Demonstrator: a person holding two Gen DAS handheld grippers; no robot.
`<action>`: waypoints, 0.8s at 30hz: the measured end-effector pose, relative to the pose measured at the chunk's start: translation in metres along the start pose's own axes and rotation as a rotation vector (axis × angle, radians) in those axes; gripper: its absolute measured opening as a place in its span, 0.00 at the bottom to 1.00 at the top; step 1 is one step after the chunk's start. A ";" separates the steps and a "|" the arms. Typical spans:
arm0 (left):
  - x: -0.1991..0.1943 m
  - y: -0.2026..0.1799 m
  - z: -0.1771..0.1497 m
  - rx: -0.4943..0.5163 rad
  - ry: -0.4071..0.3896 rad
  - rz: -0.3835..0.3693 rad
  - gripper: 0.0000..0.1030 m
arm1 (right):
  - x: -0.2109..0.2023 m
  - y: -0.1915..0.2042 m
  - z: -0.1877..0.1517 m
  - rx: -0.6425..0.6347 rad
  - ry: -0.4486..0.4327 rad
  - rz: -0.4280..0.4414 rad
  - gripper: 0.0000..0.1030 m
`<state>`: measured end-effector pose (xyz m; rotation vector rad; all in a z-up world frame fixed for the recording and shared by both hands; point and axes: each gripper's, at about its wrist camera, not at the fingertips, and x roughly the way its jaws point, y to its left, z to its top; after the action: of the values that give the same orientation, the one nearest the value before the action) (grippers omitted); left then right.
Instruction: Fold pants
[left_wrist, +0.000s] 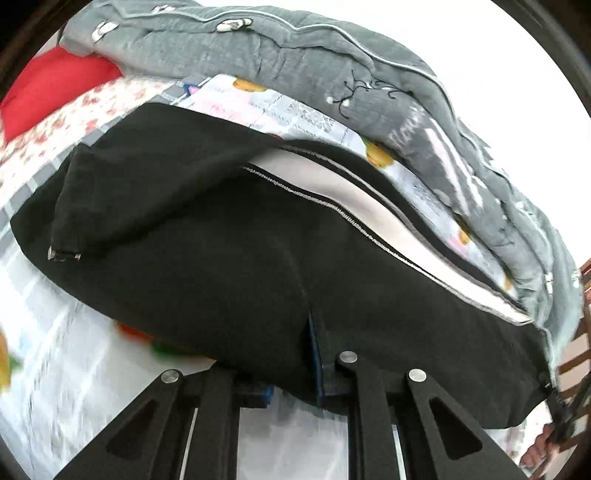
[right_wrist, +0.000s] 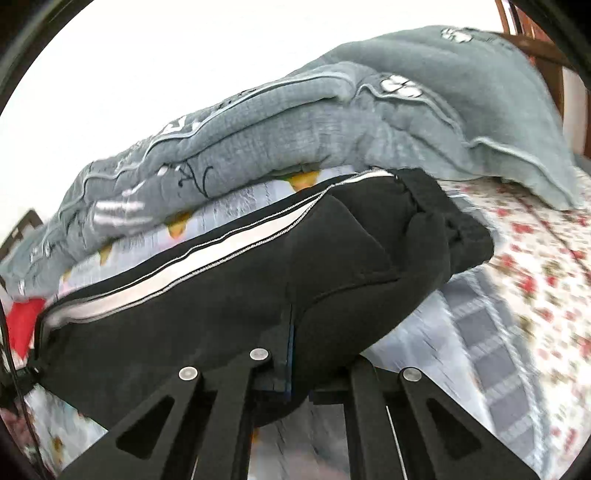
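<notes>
Left wrist view: your left tool (left_wrist: 314, 373) is clenched on a fold of the black track pants (left_wrist: 221, 258), whose white side stripe (left_wrist: 332, 184) runs along the far edge. The pants hang lifted over the bed (left_wrist: 55, 350), stretched between both tools. Right wrist view: your right tool (right_wrist: 290, 365) grips the same pants (right_wrist: 221, 317) at a near edge, cloth bunched to the right. A gray quilt (right_wrist: 369, 122) lies heaped just behind the garment on the patterned bedsheet (right_wrist: 517, 295). A red pillow (left_wrist: 55, 92) sits at the bed's far corner.
</notes>
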<state>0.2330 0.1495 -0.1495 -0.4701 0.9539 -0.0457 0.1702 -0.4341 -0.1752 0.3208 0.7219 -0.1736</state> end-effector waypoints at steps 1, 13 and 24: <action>-0.006 0.002 -0.009 -0.004 0.007 -0.011 0.15 | -0.013 -0.008 -0.011 -0.007 0.002 -0.011 0.05; -0.064 0.017 -0.123 0.100 0.060 -0.065 0.17 | -0.105 -0.088 -0.103 0.037 0.043 -0.053 0.07; -0.137 0.065 -0.150 0.177 -0.059 -0.019 0.57 | -0.170 -0.069 -0.146 -0.164 0.018 -0.252 0.29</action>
<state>0.0231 0.1855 -0.1429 -0.3150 0.8790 -0.1315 -0.0638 -0.4403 -0.1792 0.0743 0.7878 -0.3483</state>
